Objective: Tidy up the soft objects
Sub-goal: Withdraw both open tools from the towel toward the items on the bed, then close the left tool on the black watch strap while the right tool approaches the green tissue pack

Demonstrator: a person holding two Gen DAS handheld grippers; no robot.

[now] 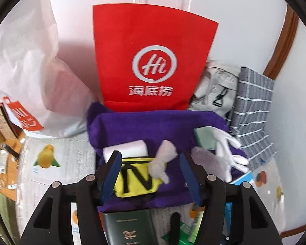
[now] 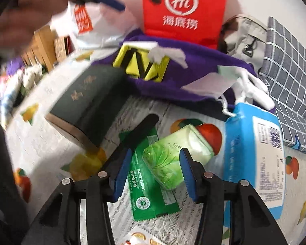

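Observation:
A purple cloth (image 1: 140, 126) lies on the table before a red paper bag (image 1: 151, 59). On it lie a yellow pouch (image 1: 136, 179), a white sponge block (image 1: 126, 149), grey rags (image 1: 163, 159), a white glove (image 1: 228, 145) and a pale green pad (image 1: 204, 138). My left gripper (image 1: 151, 175) is open, hovering over the yellow pouch. My right gripper (image 2: 155, 171) is open, its jaws either side of a green tissue pack (image 2: 173, 159) that lies on a green wrapper (image 2: 149, 185). The purple cloth (image 2: 173, 77) and the yellow pouch (image 2: 140, 63) show further back in the right wrist view.
A dark green book (image 2: 85, 106) lies at the left, a blue wipes pack (image 2: 253, 153) at the right. A grey checked cushion (image 2: 289, 77), a grey bag (image 2: 242, 38) and a white plastic bag (image 1: 30, 71) stand behind. The fruit-print tablecloth (image 2: 40, 143) covers the table.

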